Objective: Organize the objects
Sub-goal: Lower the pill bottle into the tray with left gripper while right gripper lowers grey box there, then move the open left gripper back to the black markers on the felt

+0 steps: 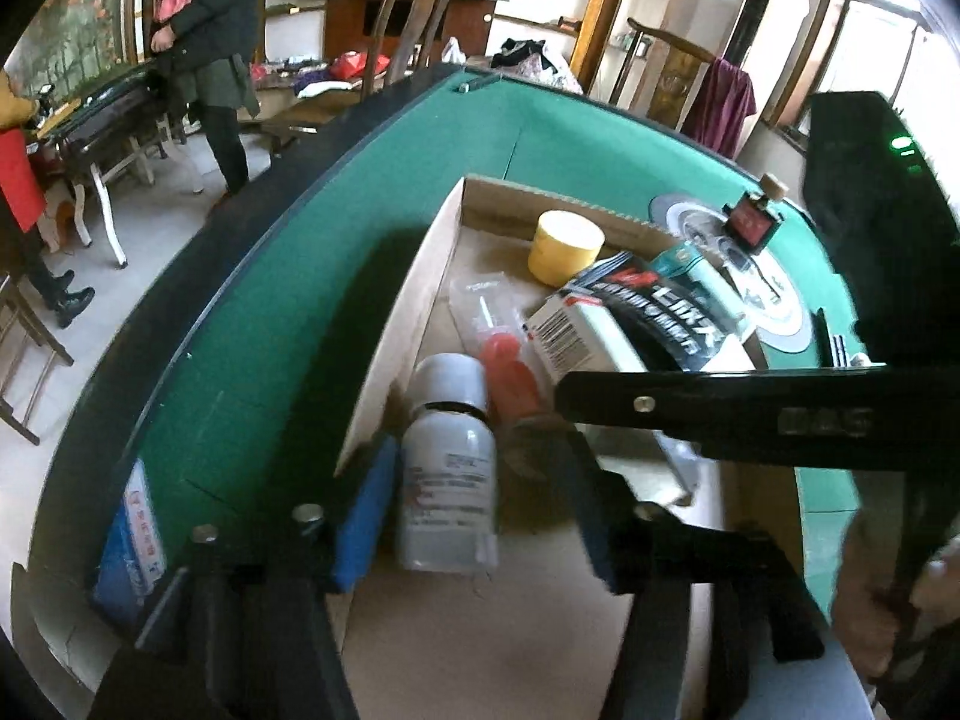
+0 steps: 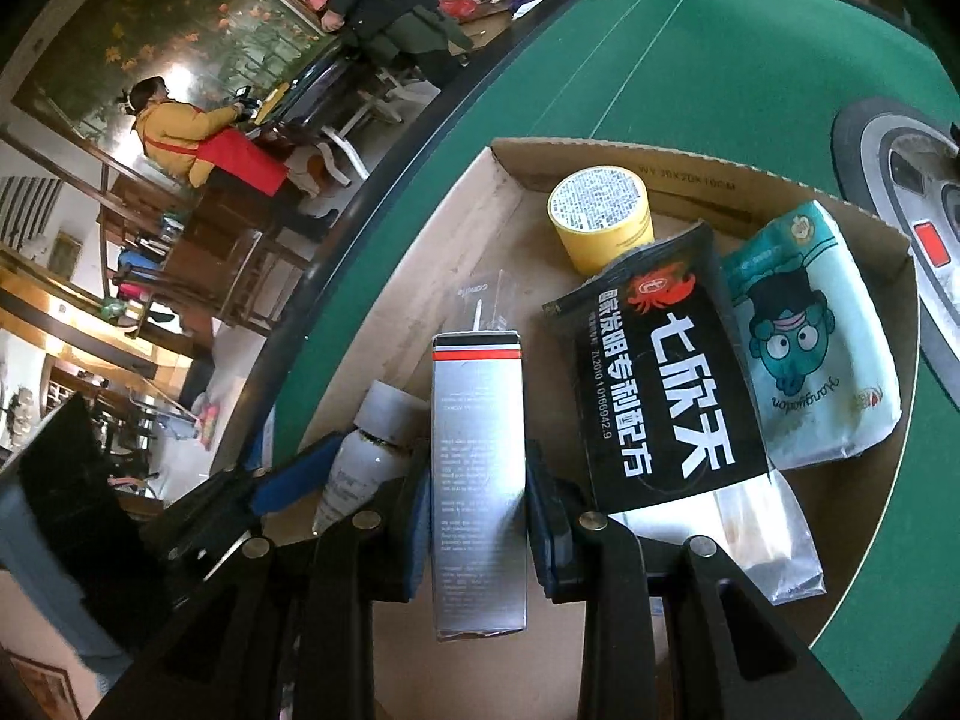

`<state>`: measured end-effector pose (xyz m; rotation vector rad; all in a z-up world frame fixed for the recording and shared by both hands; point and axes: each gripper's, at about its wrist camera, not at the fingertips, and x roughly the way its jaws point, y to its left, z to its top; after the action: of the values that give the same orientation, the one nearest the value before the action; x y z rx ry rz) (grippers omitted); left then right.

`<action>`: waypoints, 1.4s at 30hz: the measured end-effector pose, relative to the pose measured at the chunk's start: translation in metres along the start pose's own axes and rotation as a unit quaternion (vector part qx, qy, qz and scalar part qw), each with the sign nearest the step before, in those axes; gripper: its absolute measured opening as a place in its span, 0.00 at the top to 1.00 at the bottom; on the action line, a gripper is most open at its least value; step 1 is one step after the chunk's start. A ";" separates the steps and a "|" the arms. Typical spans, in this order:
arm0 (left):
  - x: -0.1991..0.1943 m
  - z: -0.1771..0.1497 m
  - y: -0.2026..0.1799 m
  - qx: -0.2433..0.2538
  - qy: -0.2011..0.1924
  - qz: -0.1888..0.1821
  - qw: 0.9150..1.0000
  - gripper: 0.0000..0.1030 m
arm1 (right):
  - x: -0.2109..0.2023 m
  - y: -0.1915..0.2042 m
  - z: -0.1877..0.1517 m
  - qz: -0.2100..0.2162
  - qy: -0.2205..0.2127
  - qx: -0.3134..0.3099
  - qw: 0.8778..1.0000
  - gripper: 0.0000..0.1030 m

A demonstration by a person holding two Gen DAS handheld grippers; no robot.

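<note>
Left tongs spread around the white bottle lying in the cardboard box; right tongs pinch the silver carton, next to lower beside it.

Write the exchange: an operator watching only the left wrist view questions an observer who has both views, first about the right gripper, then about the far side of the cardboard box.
Operator: Is the right gripper holding anything? I see only its black side.
Observer: Yes. It is shut on a silver carton, with a blue pad pressed against each long side.
Operator: What is the teal thing behind the black pouch?
Observer: A pale blue pack printed with a cartoon face. The pouch overlaps its near edge.
</note>
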<state>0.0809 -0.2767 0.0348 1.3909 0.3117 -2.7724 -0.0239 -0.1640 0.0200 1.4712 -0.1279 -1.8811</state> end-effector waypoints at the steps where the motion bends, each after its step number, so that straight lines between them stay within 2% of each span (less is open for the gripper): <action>1: -0.006 -0.001 0.000 0.002 -0.007 0.005 1.000 0.35 | 0.000 0.001 0.000 -0.005 -0.001 -0.002 1.000 0.70; 7: -0.043 -0.007 0.004 -0.004 -0.045 0.023 0.999 0.23 | 0.003 0.010 -0.002 -0.044 -0.009 -0.022 0.999 0.69; 9: -0.051 -0.009 0.007 -0.006 -0.048 0.032 0.998 0.22 | 0.003 0.014 -0.003 -0.052 -0.012 -0.026 0.998 0.57; 13: -0.059 -0.012 0.005 -0.005 -0.047 0.050 0.998 0.18 | -0.009 0.025 -0.008 -0.063 -0.033 -0.041 0.997 0.45; 16: -0.064 -0.012 -0.001 0.001 -0.050 0.063 0.997 0.17 | -0.033 0.035 -0.015 -0.078 -0.074 -0.059 0.992 0.34; 18: -0.067 -0.013 -0.009 0.008 -0.055 0.071 0.996 0.16 | -0.052 0.035 -0.026 -0.087 -0.105 -0.062 0.989 0.21; 20: -0.069 -0.014 -0.020 0.021 -0.060 0.078 0.995 0.15 | -0.068 0.033 -0.035 -0.096 -0.132 -0.063 0.985 0.16; 24: -0.073 -0.016 -0.042 0.047 -0.070 0.096 0.992 0.15 | -0.094 0.029 -0.055 -0.119 -0.174 -0.062 0.975 0.12; 32: -0.082 -0.022 -0.085 0.097 -0.081 0.133 0.983 0.11 | -0.125 -0.001 -0.079 -0.131 -0.205 -0.030 0.970 0.10; 42: -0.076 -0.030 -0.137 0.150 -0.074 0.139 0.976 0.10 | -0.166 -0.047 -0.108 -0.143 -0.248 0.012 0.958 0.09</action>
<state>0.1351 -0.1418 0.1010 1.1541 -0.2970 -2.7419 0.0605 0.0065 0.0934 1.0436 -0.1794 -2.4658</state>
